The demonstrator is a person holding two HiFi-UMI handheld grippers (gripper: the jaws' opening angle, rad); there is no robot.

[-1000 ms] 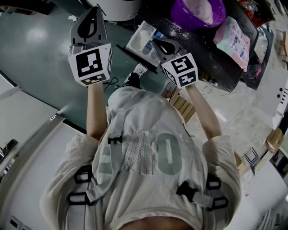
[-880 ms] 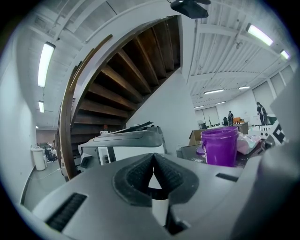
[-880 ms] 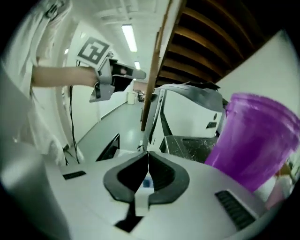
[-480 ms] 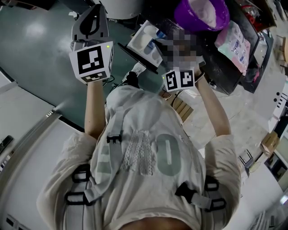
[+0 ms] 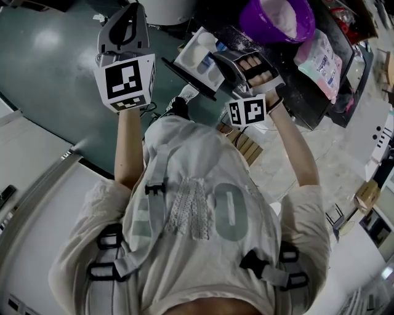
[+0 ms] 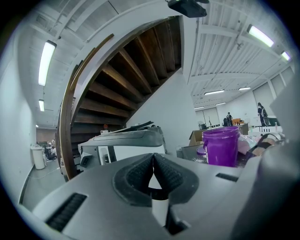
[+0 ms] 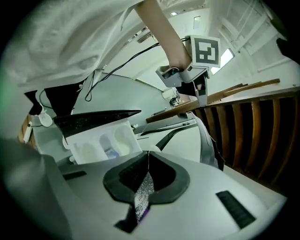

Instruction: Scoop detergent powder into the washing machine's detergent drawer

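The white detergent drawer [image 5: 196,55] is pulled out of the washing machine [image 6: 124,146], and its compartments [image 7: 101,140] lie just ahead of my right gripper [image 7: 148,153]. In the head view the right gripper [image 5: 218,55] points at the drawer from the right. Its jaws are shut and nothing sticks out past the tips; only a speckled dark surface shows through the slot behind them. My left gripper [image 5: 128,13] is held up left of the drawer. The left gripper [image 6: 153,157] is shut with nothing between its pads. A purple bucket [image 5: 277,17] of powder stands on the black table [image 5: 298,92].
A pink-and-white detergent bag [image 5: 320,55] lies on the table right of the bucket [image 6: 220,145]. A wooden staircase [image 6: 122,70] rises behind the machine. The drawer's dark front panel [image 7: 93,119] juts out. Green floor [image 5: 49,74] lies to the left.
The right gripper has rolled over and drawn slightly back towards me, so the hand's fingers now show on top. The left gripper has hardly moved.
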